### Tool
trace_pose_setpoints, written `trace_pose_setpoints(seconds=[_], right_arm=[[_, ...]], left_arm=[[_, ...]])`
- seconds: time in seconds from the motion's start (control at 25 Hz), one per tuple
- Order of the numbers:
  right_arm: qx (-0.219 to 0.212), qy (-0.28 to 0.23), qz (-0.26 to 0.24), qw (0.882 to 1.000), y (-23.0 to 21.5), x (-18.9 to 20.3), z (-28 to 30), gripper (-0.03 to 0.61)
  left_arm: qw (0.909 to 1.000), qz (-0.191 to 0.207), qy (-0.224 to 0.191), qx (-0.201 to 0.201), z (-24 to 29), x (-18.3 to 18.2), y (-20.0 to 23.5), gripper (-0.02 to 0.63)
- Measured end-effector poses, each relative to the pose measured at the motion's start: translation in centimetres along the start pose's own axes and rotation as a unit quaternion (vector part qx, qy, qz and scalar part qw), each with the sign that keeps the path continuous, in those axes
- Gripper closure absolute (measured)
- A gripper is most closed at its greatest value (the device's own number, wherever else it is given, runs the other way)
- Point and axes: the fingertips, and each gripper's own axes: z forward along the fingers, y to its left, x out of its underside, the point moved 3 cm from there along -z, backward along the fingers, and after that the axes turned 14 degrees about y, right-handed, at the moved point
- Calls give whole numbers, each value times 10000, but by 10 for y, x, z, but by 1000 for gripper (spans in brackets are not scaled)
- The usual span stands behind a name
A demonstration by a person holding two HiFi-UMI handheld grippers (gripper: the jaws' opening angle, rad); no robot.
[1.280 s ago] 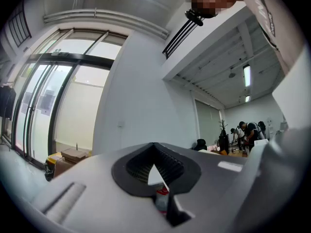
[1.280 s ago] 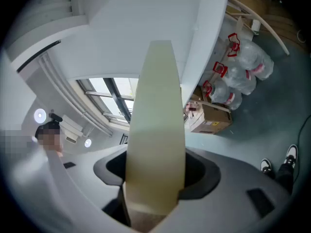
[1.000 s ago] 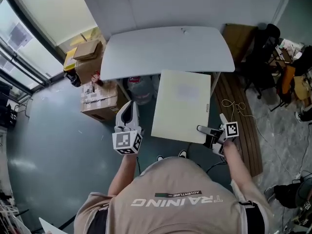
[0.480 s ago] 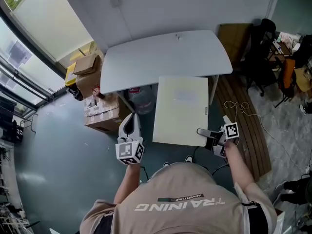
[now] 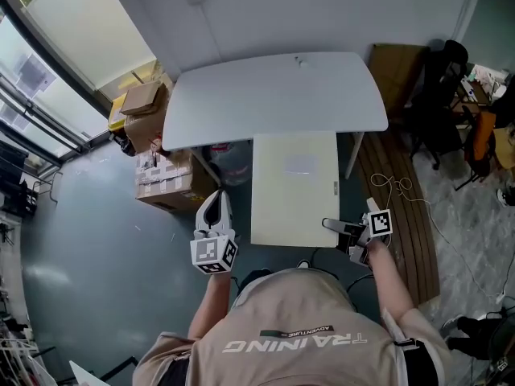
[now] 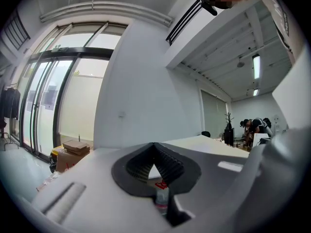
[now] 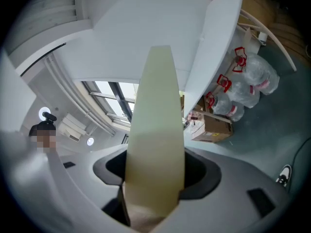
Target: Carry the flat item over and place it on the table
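Your right gripper [image 5: 330, 225] fingers clamp the flat panel [image 5: 294, 185] at 1 corner; your left gripper [image 5: 214, 198] is closed, empty. The panel could twist loose or clip the bench [image 5: 273, 95] edge.

Shirt [image 5: 299, 352] back: "TRAINING", small "ADVENTURE" above (both upside down in head view).

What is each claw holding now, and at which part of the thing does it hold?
The right claw holds the board by its near right corner. The left claw is shut and holds nothing.
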Motion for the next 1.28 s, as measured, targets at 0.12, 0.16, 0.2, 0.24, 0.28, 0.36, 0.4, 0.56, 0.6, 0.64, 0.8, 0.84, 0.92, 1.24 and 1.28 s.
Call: trace_pose_setpoints(seconds=[0.12,0.16,0.2,0.24,0.28,0.36,0.4,0.56,0.6,0.64,0.8,0.84,0.92,1.24,1.28], right_arm=[[6,118,-114,9999,-4,-12,-3,295],[-24,150,-103,9998,-5,-14,-2,295],[-84,172,-69,9998,-6,-16,-1,295],[-152,181,-17,9997,-7,-18,0,295],[-208,181,37,9996,-8,-20,1,295],[-249,179,109,9995,-11,-25,3,295],[-238,182,124,9995,-13,-29,5,295],[-218,151,155,9995,-21,-47,16,295],[-235,122,158,9995,-23,-53,20,295],[-252,93,166,9995,-24,-58,23,295],[-262,-59,240,9994,-30,-75,35,295],[-246,-110,266,9993,-33,-81,37,295],[-186,-200,279,9992,-38,-96,42,295],[-47,-487,218,9986,-59,-143,74,295],[-41,-523,243,9983,-60,-148,77,295]], left_arm=[[10000,-12,82,-44,6,5,-1,607],[9999,-23,117,-44,8,6,-2,607],[9999,-39,142,-46,11,6,-2,607],[9998,-57,157,-52,13,5,-1,607],[9998,-74,167,-60,16,4,0,607],[9998,-85,187,-79,23,2,3,607],[9997,-81,198,-88,27,1,6,607],[9997,-95,203,-105,45,-2,26,607],[9997,-115,192,-87,51,-2,31,607],[9997,-141,185,-66,57,-2,37,607],[9996,-190,183,44,83,-4,55,607],[9997,-172,174,88,92,-7,59,607],[9996,-158,160,194,111,-13,70,607],[9985,-97,210,500,165,-15,120,607],[9982,-118,243,535,171,-15,124,607]])
